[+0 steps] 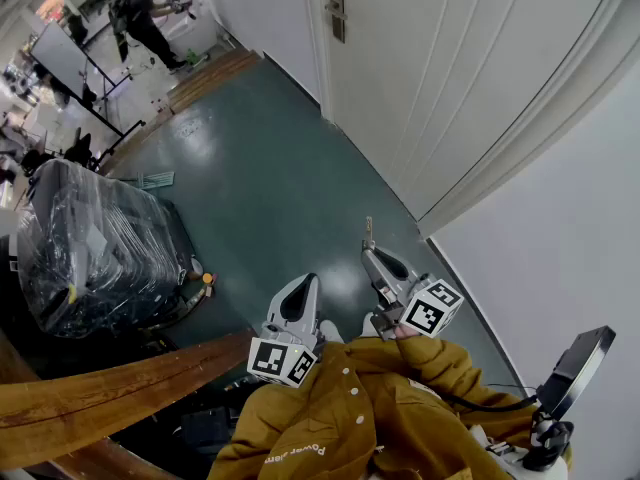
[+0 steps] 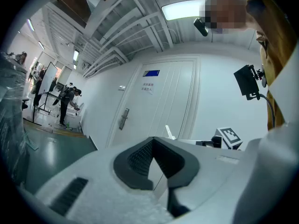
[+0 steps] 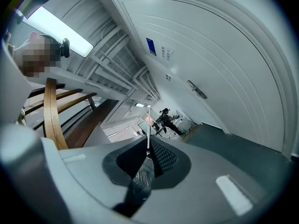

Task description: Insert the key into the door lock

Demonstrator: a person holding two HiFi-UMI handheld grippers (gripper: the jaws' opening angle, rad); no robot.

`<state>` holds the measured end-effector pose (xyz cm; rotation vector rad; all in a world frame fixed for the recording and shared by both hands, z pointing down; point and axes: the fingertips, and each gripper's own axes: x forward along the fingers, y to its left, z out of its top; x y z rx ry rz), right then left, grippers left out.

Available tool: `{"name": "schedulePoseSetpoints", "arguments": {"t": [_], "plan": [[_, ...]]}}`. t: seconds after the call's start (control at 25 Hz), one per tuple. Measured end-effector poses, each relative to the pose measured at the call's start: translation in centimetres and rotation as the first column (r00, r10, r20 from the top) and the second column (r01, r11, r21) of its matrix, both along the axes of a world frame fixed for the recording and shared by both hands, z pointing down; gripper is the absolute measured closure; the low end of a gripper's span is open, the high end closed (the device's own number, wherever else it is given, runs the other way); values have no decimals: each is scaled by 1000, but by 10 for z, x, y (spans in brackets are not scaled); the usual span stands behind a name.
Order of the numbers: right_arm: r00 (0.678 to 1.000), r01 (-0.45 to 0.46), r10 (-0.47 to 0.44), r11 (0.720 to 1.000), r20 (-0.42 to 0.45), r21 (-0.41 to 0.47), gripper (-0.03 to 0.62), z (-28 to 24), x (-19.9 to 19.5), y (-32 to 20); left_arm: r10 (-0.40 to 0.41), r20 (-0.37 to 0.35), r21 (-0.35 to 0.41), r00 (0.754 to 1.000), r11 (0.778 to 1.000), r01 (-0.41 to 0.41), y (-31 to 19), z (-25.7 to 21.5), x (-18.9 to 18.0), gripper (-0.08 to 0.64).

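right tongs point(image 1: 370, 255) pinch the key point(image 1: 368, 230), its blade sticking out ahead, well apart from the door lock point(image 1: 337, 10) on the white door point(image 1: 450, 78); left tongs point(image 1: 304, 282) beside them, closed on nothing

The site was an institutional corridor opening onto a lab-style work area. A white panelled door point(image 1: 450, 78) carried a blue sign point(image 2: 151, 73). Left of the door, a green floor point(image 1: 270, 188) led to a person point(image 1: 140, 13) in an open workspace. Above the door ran exposed ceiling racks point(image 2: 121, 27).
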<state>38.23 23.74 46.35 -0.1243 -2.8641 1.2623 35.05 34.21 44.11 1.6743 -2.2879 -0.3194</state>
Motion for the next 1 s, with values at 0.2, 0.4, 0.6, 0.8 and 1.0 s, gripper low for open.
{"name": "schedulePoseSetpoints", "arguments": {"t": [0.2,0.4,0.6,0.8,1.0], "plan": [[999,-18,24,980,-24,197,566,-4,-10,-11,-13,30,24,999,1000,12,-13,-4,-9,563],[999,4,12,950,-48,313,566,-3,-8,-4,-9,33,15,999,1000,9,-16,-2,-2,563],[998,35,-17,941,-58,337,566,-3,-9,7,-9,23,5,1000,1000,9,-14,1,3,563],[997,75,-63,942,-47,326,565,-6,-10,22,-6,17,6,1000,1000,6,-8,2,4,563],[997,81,-74,955,-33,286,565,-9,-20,38,-5,8,10,1000,1000,5,9,2,-5,563]]}}
